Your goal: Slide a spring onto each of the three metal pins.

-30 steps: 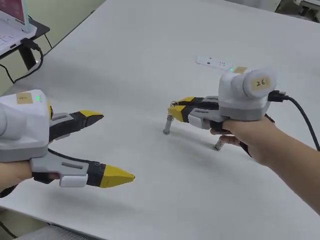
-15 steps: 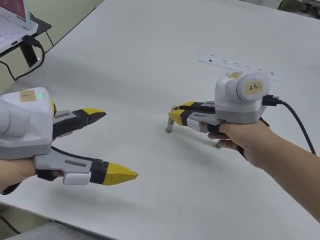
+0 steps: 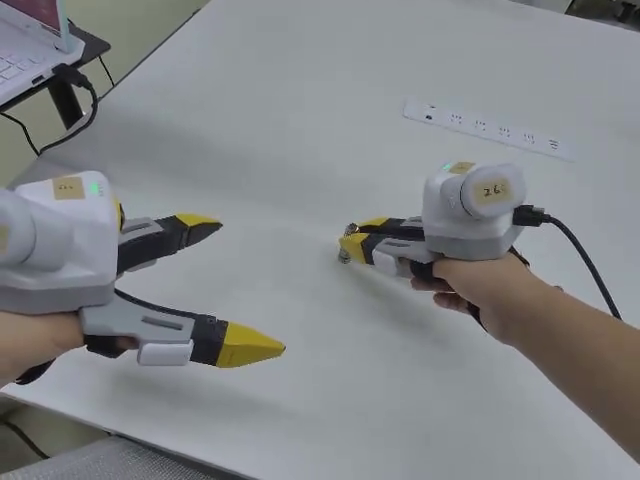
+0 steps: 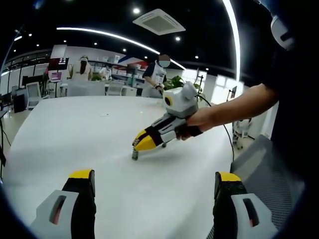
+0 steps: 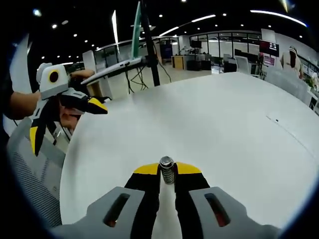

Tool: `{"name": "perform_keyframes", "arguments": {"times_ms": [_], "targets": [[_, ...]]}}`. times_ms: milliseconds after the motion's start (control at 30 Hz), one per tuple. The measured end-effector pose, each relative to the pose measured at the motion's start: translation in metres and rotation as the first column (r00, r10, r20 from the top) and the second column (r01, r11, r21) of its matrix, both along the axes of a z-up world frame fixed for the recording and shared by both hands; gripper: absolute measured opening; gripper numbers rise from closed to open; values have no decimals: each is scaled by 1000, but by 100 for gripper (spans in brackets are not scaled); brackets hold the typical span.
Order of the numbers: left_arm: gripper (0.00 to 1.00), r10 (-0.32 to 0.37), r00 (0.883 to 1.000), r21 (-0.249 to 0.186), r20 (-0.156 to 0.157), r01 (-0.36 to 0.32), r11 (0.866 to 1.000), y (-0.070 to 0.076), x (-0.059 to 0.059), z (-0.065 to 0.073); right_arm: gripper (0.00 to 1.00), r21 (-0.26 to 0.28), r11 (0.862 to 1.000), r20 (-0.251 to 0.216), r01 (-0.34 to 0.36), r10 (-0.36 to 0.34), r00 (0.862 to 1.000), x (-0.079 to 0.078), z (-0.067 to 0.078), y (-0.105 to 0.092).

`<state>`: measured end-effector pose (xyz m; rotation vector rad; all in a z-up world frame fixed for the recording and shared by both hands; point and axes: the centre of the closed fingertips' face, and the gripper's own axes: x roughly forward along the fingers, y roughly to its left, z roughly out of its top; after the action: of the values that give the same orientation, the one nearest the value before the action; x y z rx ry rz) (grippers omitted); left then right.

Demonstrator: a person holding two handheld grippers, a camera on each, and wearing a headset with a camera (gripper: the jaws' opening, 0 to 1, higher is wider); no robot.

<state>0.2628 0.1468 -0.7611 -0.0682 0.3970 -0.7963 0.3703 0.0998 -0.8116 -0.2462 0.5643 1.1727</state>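
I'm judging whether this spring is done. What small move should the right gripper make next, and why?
Probably open the right gripper a little and draw it back. Its fingers are closed on the spring, which seems to sit coiled around a pin standing on the table, so the grip looks no longer needed. The left gripper is open and holds nothing.

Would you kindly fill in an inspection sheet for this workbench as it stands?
Surface: white table.
Job's things: spring upright, clamped at the tips of the right gripper, low over the table.
Clutter: power strip lying far across the table.
Grippers: right gripper shut on the spring; left gripper open, empty.
Cables: black cable from the right gripper's rear; laptop cable.
Surroundings: laptop on a side stand; open office, person behind.
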Motion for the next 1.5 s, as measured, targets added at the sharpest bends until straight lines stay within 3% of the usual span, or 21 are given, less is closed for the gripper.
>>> {"name": "perform_keyframes", "arguments": {"times_ms": [167,300,533,733,867,1100,1233,1500], "targets": [[97,-5,1000,2,2,5,1000,-2,2,1,9,-5,1000,-8,-2,2,1000,0,1,1],[97,-11,1000,4,4,11,1000,-4,3,2,13,31,999,-18,12,-11,1000,0,7,3],[96,-18,1000,8,13,18,1000,-9,7,7,18,12,1000,32,-15,15,999,-3,16,1],[96,-26,999,12,26,25,1000,-15,14,13,21,34,999,54,-27,25,998,-8,28,-3],[96,-34,999,13,34,33,999,-20,17,17,29,74,997,45,-22,19,999,-15,34,-7],[95,-47,998,17,37,47,999,-26,19,19,39,87,996,35,-25,22,999,-24,37,-19],[95,-55,998,13,35,54,998,-30,20,19,47,112,994,58,-13,7,998,-24,42,-26],[96,-69,997,-4,37,69,998,-43,21,21,56,119,992,89,-52,41,995,-40,51,-41]]}}
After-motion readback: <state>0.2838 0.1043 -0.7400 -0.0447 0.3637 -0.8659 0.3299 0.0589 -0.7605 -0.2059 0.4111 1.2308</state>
